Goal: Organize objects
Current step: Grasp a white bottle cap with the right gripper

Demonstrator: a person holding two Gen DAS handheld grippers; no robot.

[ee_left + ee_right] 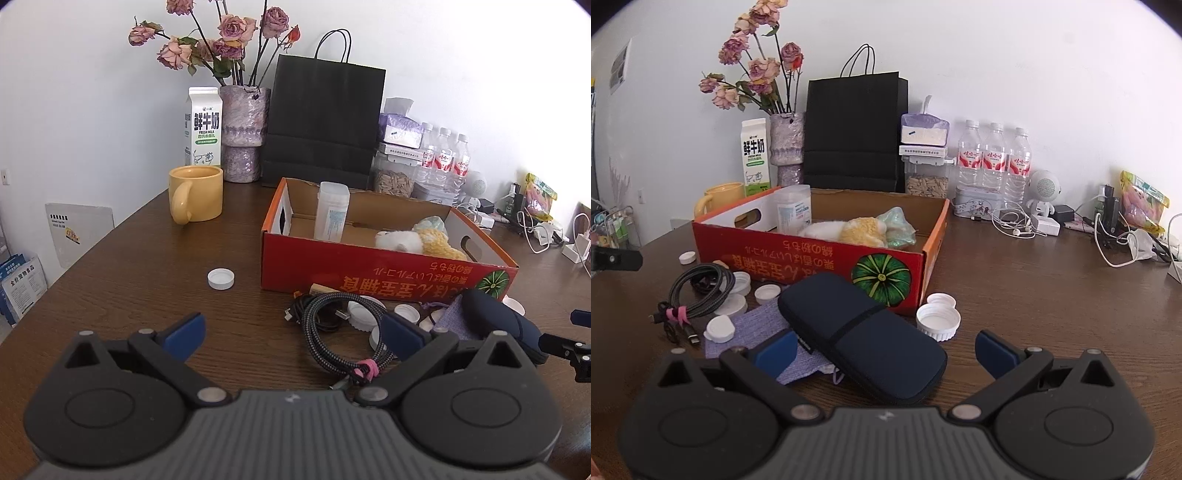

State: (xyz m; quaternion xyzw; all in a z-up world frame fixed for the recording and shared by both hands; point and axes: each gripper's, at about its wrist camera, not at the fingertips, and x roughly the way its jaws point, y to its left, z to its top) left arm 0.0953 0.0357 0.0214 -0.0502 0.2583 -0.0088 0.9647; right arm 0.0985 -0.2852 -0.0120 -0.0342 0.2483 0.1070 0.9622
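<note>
The left gripper (293, 334) hangs above the table (122, 258) with its jaws spread wide and nothing between them; the coiled cable (332, 332) lies just ahead toward its right finger. The right gripper (884, 350) is likewise wide open, and the navy case (864, 336) lies slanted between its blue pads (775, 352), resting partly on a purple cloth (757, 325), not gripped. White caps (938, 321) are scattered in front of the red box (820, 254), one cap (221, 278) lying apart to the left. Inside the box stand a clear jar (331, 212) and a plush toy (417, 240). A yellow mug (195, 197) sits behind, near the milk carton (203, 125)
</note>
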